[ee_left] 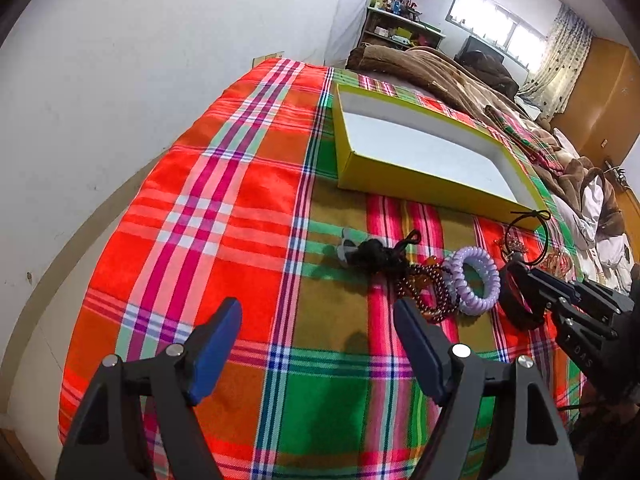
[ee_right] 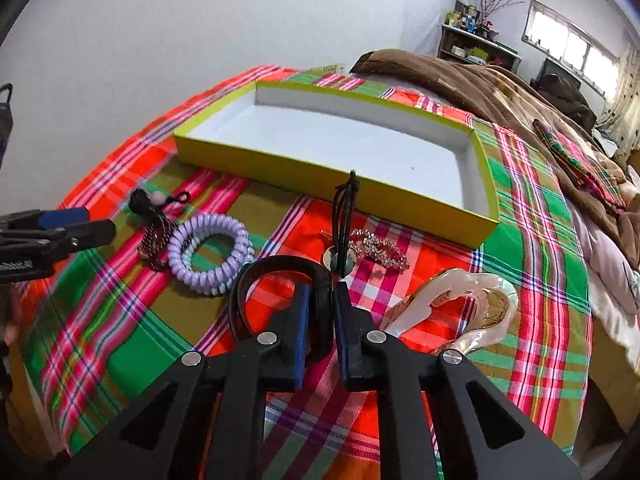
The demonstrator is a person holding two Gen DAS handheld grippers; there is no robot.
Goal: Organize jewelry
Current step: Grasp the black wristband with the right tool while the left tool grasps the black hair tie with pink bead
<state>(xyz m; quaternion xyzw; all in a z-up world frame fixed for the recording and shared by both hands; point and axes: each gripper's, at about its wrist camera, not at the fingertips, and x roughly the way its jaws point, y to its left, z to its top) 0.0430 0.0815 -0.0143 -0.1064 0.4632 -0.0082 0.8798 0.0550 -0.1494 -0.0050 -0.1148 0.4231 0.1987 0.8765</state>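
Observation:
An empty yellow box with a white inside lies on the plaid cloth; it also shows in the left wrist view. My right gripper is shut on a black band, with thin black elastic cords rising in front of it. The right gripper also shows in the left wrist view. My left gripper is open and empty, just short of a purple coil hair tie and dark red beads. The coil tie also shows in the right wrist view.
A black hair tie with pale beads lies left of the beads. A rhinestone clip and a pearly hair claw lie near my right gripper. A brown blanket is heaped beyond the box. A white wall stands to the left.

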